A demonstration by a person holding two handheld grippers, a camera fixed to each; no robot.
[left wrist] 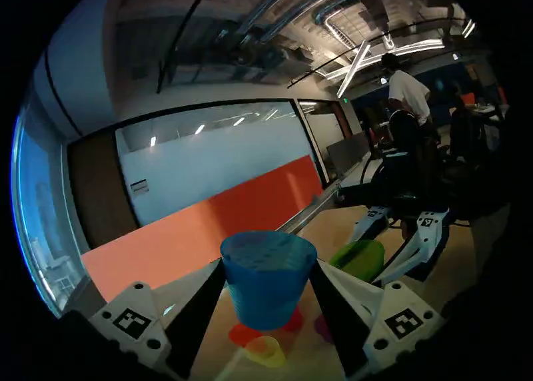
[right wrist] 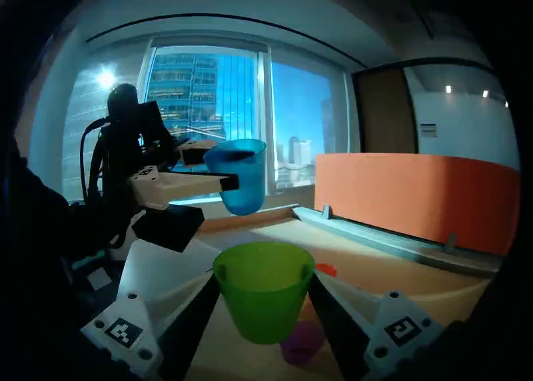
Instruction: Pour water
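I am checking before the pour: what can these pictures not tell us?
- Water in the blue cup: left gripper view, too dim to tell.
- Inside bottom of the green cup: right gripper view, hidden by its near wall.
- The purple cup: right gripper view, partly behind the green cup.

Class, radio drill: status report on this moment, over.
Left tongs shut on blue cup; right tongs shut on green cup; blue cup held higher than green; nothing between them.

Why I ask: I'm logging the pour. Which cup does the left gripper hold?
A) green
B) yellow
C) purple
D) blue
D: the blue cup sits pressed between both fingers of the left gripper; the green cup is in the right gripper.
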